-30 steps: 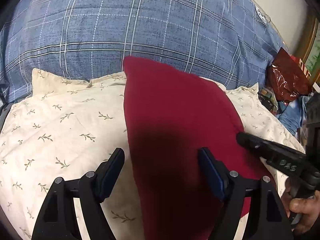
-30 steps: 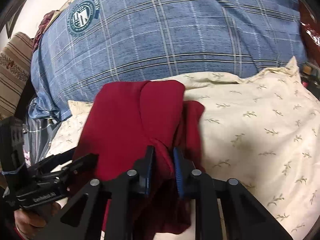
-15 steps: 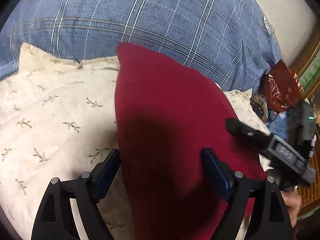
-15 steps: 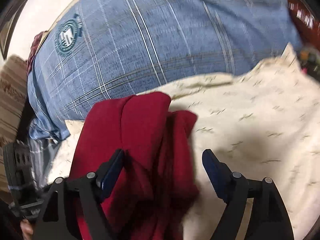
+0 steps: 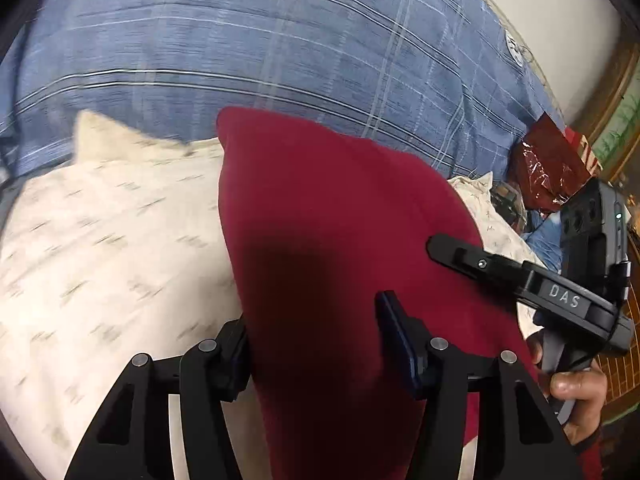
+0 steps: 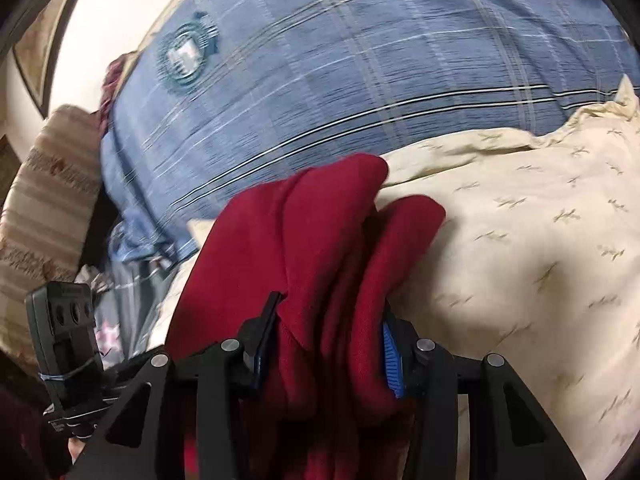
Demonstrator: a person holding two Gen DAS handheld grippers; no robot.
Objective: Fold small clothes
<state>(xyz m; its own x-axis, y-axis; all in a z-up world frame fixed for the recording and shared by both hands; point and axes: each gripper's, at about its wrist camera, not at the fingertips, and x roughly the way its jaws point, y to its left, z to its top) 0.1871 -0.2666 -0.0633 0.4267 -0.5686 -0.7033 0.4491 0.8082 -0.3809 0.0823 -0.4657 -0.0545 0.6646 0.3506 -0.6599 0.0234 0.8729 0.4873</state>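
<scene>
Dark red knit garment (image 5: 328, 240) lies lengthwise on a cream pillow with a leaf print (image 5: 100, 240), already folded into a long narrow strip. From the right wrist view the strip shows several stacked layers along its edge (image 6: 340, 260), so I judge the lengthwise folds done. What looks left: bringing the near end over the far end to halve it, then flattening.

My left gripper (image 5: 316, 344) has just been closing, and its jaws straddle the near end of the strip. The left finger meets the cloth's edge; the right finger (image 5: 396, 332) sits over the cloth. Whether they pinch it I cannot tell.

My right gripper (image 6: 324, 344) has also just been closing, after standing wide. Its jaws now press both sides of a thick bunch of the red layers, so it is clamped on the garment. In the left view that same gripper (image 5: 520, 276) reaches in from the right, hand (image 5: 576, 396) on its handle.

Surface: soft bed, pillow over a blue plaid cover (image 5: 280, 48) bearing a round teal badge (image 6: 186, 56). It gives no firm backing for creasing. A shiny dark red foil packet (image 5: 552, 168) lies at the bed's right edge; a striped beige cushion (image 6: 44, 200) sits at the left. Pale wall behind.
</scene>
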